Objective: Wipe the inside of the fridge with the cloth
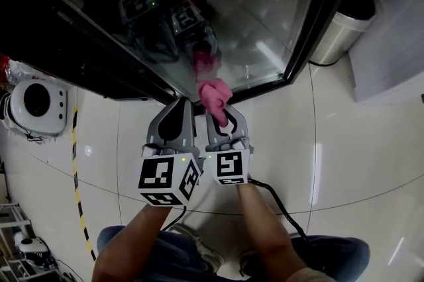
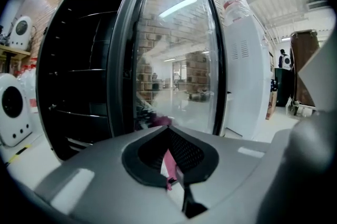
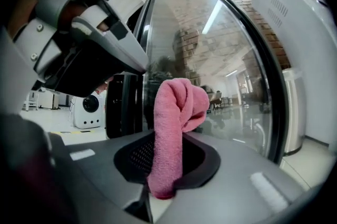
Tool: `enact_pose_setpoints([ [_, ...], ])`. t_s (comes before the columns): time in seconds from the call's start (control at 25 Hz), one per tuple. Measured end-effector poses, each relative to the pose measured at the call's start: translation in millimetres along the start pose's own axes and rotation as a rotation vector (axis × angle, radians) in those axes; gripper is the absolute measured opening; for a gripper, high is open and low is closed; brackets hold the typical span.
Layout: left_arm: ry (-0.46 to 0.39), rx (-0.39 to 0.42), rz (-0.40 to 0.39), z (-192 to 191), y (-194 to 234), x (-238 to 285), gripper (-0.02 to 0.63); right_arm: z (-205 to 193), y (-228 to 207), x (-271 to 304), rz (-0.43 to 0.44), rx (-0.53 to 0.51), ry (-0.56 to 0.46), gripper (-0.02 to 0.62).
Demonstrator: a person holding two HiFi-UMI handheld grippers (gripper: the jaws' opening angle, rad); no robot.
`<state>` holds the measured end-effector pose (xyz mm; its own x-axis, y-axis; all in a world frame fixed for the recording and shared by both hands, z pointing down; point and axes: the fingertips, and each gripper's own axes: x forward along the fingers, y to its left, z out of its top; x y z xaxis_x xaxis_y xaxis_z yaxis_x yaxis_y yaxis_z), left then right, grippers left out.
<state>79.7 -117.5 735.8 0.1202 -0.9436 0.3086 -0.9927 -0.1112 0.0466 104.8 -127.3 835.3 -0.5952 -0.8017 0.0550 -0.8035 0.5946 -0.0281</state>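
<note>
A pink cloth [image 1: 215, 96] sticks up out of my right gripper [image 1: 222, 118], whose jaws are shut on its lower end; in the right gripper view the cloth [image 3: 175, 118] rises folded over from the gripper [image 3: 163, 178]. My left gripper [image 1: 185, 106] is held close beside it on the left, jaws shut together; only a thin pink sliver shows at the left gripper's [image 2: 172, 168] seam. Both point at the fridge: its dark shelved interior [image 1: 73, 16] [image 2: 79, 86] lies left, and its glass door [image 1: 265, 16] [image 2: 176, 60] [image 3: 221, 65] stands open just ahead.
A white round machine [image 1: 38, 102] [image 2: 10, 107] sits on the floor to the left, near yellow-black tape [image 1: 77, 175]. A silver bin [image 1: 334, 36] and a white cabinet [image 1: 391, 22] stand right of the door. The person's knees are below the grippers.
</note>
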Motion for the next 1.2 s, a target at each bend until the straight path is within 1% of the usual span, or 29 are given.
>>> enact_pose_setpoints([
  [0.12, -0.003, 0.006, -0.010, 1, -9, 3, 0.009, -4, -30, -3, -0.045, -0.020, 0.011, 0.061],
  [0.32, -0.001, 0.029, -0.034, 1, -28, 8, 0.009, -10, -86, -14, -0.154, -0.012, 0.027, 0.061],
  [0.44, 0.000, 0.038, -0.052, 1, -37, 11, 0.009, -12, -108, -21, -0.201, -0.008, 0.034, 0.061],
  [0.84, -0.021, 0.039, -0.098, 7, -65, 23, 0.009, -19, -170, -38, -0.315, -0.038, 0.055, 0.061],
  [0.92, -0.025, 0.041, -0.102, 8, -68, 25, 0.009, -20, -178, -40, -0.330, -0.037, 0.058, 0.061],
  [1.04, -0.025, 0.041, -0.112, 9, -73, 28, 0.009, -12, -177, -40, -0.325, -0.037, 0.048, 0.061],
  [1.12, -0.031, 0.057, -0.126, 14, -78, 27, 0.009, 6, -168, -41, -0.305, -0.031, 0.019, 0.061],
  [1.2, -0.050, 0.085, -0.140, 27, -84, 23, 0.009, 35, -154, -42, -0.275, -0.034, -0.016, 0.061],
])
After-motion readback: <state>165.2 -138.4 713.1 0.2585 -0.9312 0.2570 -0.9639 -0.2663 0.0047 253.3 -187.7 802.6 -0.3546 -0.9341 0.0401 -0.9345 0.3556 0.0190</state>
